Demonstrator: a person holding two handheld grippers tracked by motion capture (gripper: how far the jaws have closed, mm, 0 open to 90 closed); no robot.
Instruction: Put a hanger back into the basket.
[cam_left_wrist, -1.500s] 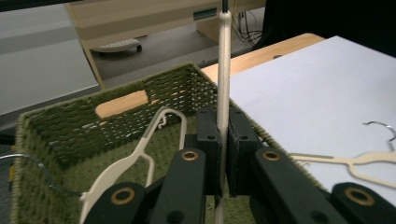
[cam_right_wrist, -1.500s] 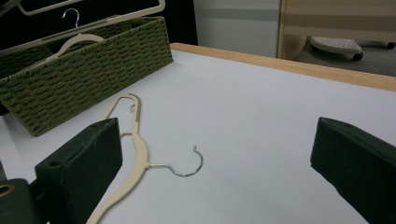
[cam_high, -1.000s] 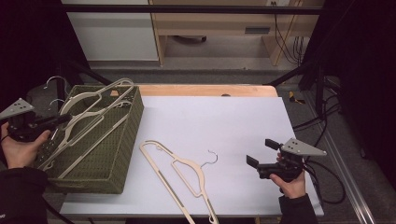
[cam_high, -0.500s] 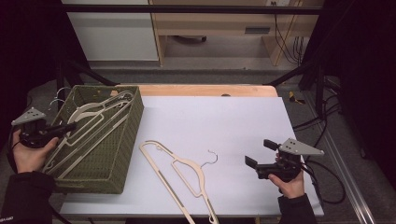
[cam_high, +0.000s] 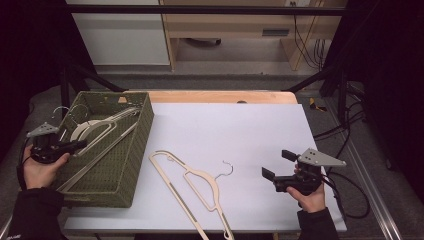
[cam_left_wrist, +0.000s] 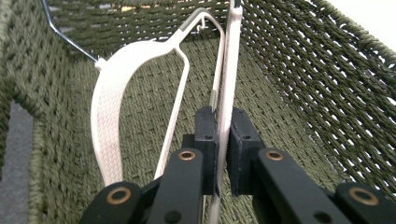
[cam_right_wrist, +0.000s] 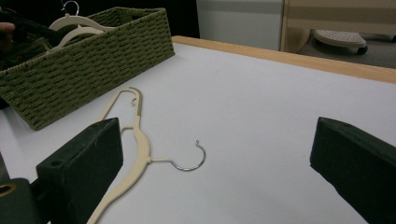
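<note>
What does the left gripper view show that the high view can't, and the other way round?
The left gripper view shows the pads pressed on a cream hanger's bar inside the basket. The high view shows the table, a second hanger lying on it, and the open right gripper. Both share the green woven basket and the hangers in it.

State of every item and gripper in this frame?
left gripper: shut on hanger in basket
hanger in basket: clamped by its bar, lowered inside
basket: upright on the table
hanger on table: lying flat, untouched
right gripper: open, holding nothing
</note>
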